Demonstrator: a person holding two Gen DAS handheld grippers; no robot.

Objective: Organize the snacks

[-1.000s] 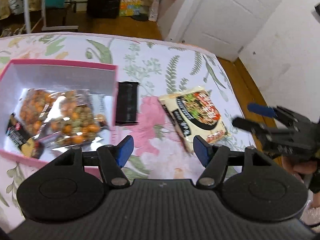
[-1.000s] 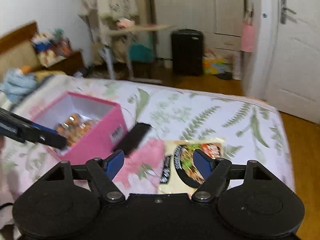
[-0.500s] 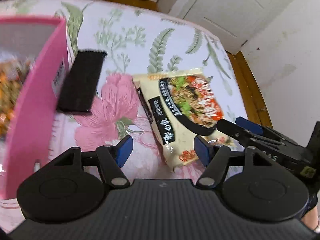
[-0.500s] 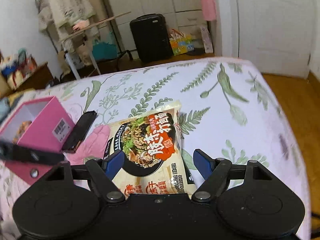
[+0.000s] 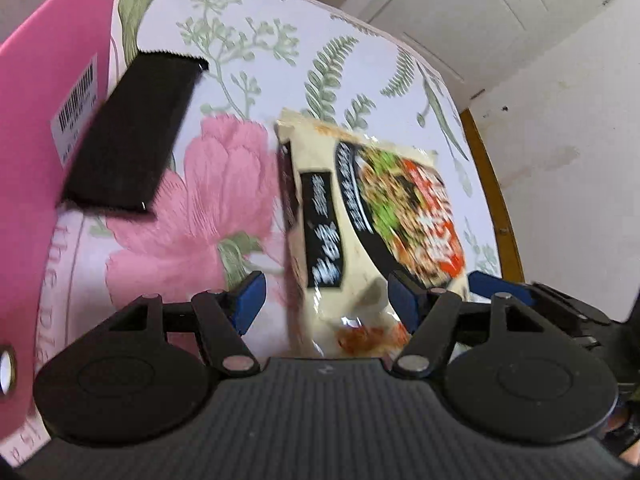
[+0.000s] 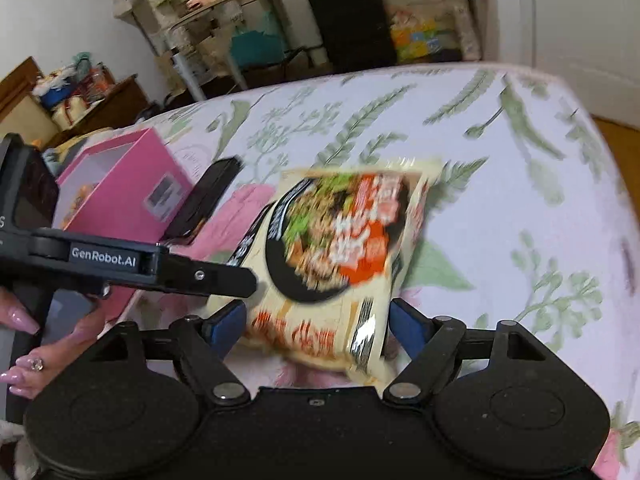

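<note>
Your left gripper (image 5: 326, 300) hangs low over the noodle packet (image 5: 372, 224), jaws apart, the packet's near end between the blue pads with no clear pinch. Your right gripper (image 6: 316, 326) straddles the same packet (image 6: 336, 256) and its jaws are opening, the pads clear of the wrapper.

The packet lies on the floral bed cover (image 5: 248, 60), centre frame in both views. Left of it, a black flat pack (image 5: 132, 132) leans against the pink box (image 5: 36, 120).

Only the right view shows into the box (image 6: 132, 196), where orange snacks sit, plus your left hand (image 6: 48, 344) at lower left and the cluttered room behind. Only the left view shows the box's barcode label (image 5: 76, 108) up close.
</note>
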